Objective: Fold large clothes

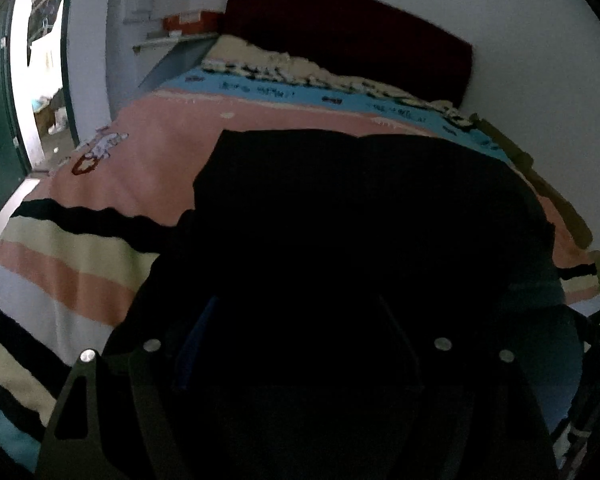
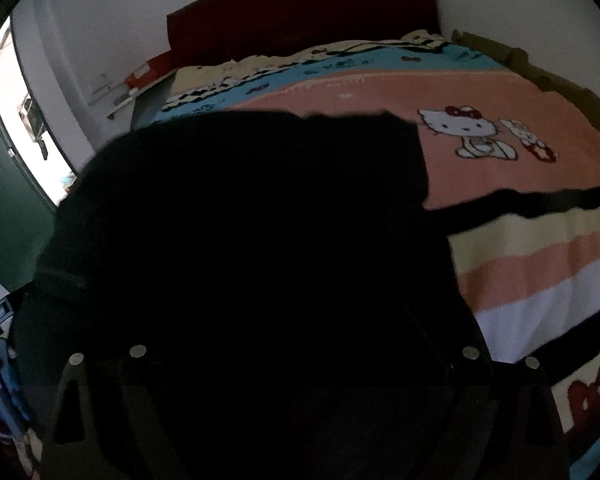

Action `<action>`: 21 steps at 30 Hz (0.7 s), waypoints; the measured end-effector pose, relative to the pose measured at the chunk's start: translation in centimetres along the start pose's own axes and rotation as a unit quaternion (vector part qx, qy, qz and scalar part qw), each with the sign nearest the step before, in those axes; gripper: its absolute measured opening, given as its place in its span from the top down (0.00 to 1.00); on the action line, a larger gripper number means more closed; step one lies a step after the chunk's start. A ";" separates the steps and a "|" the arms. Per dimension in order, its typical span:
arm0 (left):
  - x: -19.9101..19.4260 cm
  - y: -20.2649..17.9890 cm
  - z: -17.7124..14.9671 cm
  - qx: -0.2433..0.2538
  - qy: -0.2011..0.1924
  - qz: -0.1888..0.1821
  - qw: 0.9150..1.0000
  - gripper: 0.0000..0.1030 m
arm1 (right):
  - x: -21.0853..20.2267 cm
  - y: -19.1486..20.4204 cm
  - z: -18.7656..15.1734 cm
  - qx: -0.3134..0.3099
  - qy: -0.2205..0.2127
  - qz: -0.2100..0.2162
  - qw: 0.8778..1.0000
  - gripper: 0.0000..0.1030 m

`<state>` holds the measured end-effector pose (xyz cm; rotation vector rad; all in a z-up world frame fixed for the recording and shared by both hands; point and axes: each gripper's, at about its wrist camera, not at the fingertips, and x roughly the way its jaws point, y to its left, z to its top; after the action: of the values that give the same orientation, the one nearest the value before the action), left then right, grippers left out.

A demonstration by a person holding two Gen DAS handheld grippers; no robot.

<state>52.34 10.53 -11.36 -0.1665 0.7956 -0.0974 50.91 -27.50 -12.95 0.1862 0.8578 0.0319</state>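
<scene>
Nearest the lens, the left gripper point(image 1: 296, 352) and the right gripper point(image 2: 300, 356) are lost against the black garment point(image 1: 360, 208), so how far either claw is parted, or whether it pinches cloth, cannot be told. The garment spreads directly ahead of both claws on the striped blanket point(image 1: 60, 264), its far hem a fairly straight line and one side edge stepped. Bare blanket lies left of the left claw and right of the right claw, where a cartoon cat print point(image 2: 460, 128) shows. Beyond the hem stands a dark red headboard point(image 1: 340, 32) against the wall; a doorway point(image 1: 40, 80) opens far left.
</scene>
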 end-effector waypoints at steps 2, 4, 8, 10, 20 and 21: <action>-0.5 -0.3 -0.6 0.006 -0.013 0.009 1.000 0.23 | 0.4 -0.6 -0.6 0.001 -0.006 -0.001 1.000 0.10; -1.5 -0.7 -0.9 0.011 -0.026 0.028 0.999 0.24 | 0.3 -1.0 -0.7 0.009 -0.006 -0.005 1.000 0.10; -3.9 -1.3 -2.2 0.022 -0.053 0.036 0.998 0.24 | -1.5 -0.6 -0.9 -0.005 -0.032 -0.033 0.999 0.10; -4.6 -1.6 -3.1 0.030 -0.059 0.041 0.997 0.24 | -3.1 -0.1 -1.6 -0.005 -0.058 -0.012 0.998 0.10; -4.8 -1.8 -4.7 0.041 -0.068 0.060 0.995 0.24 | -2.3 -1.3 -3.8 0.000 -0.055 0.006 0.998 0.07; -4.8 -1.8 -4.8 0.041 -0.069 0.060 0.995 0.24 | -2.3 -1.2 -4.0 -0.001 -0.054 0.006 0.999 0.06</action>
<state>45.51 8.94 -10.97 -0.0474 0.6607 -0.0039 46.33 -28.29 -13.94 0.1897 0.7481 0.0341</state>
